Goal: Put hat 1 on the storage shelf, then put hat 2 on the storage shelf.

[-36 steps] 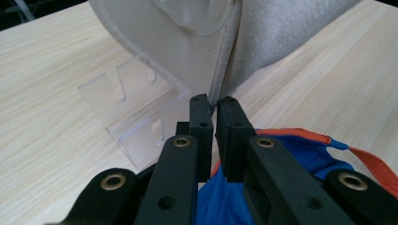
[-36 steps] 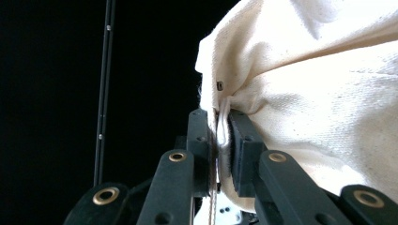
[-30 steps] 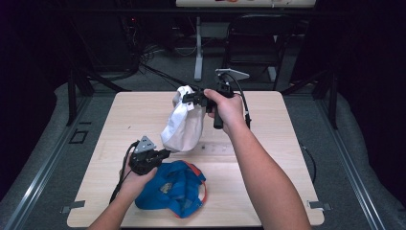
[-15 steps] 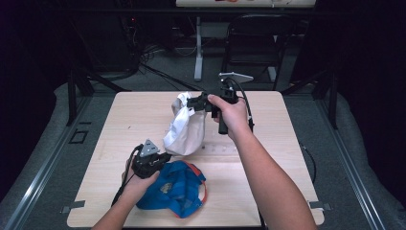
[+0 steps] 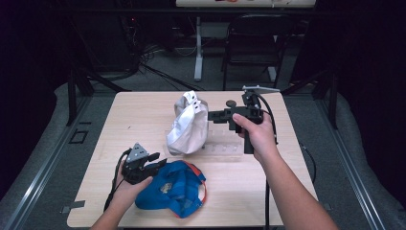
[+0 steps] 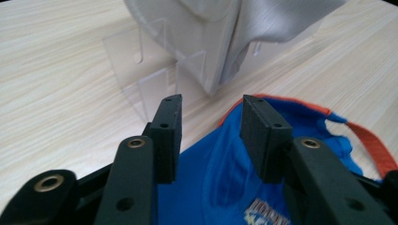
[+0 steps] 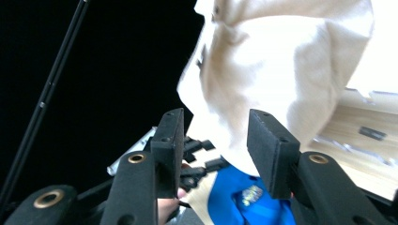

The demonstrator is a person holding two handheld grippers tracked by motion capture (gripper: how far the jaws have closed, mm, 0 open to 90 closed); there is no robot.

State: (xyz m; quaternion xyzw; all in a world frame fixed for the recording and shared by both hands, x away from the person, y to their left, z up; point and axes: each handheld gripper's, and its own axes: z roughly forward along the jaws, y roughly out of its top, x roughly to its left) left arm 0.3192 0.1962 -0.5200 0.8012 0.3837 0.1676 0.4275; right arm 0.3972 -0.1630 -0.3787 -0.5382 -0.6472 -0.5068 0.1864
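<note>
Hiding clear stand (image 5: pixel 225 149): white cap (image 5: pixel 187 125)

Bright overhead light on the table (image 5: pixel 143 115), dark surroundings, overexposed white cap (image 7: pixel 300 61), soft focus.

Nothing readable — the blue cap (image 6: pixel 220 183) bears a printed logo, too blurred.

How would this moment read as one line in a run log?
left gripper: just opened, over blue cloth cap | right gripper: just opened, beside white cloth cap | white cap: on clear plastic stand
</note>
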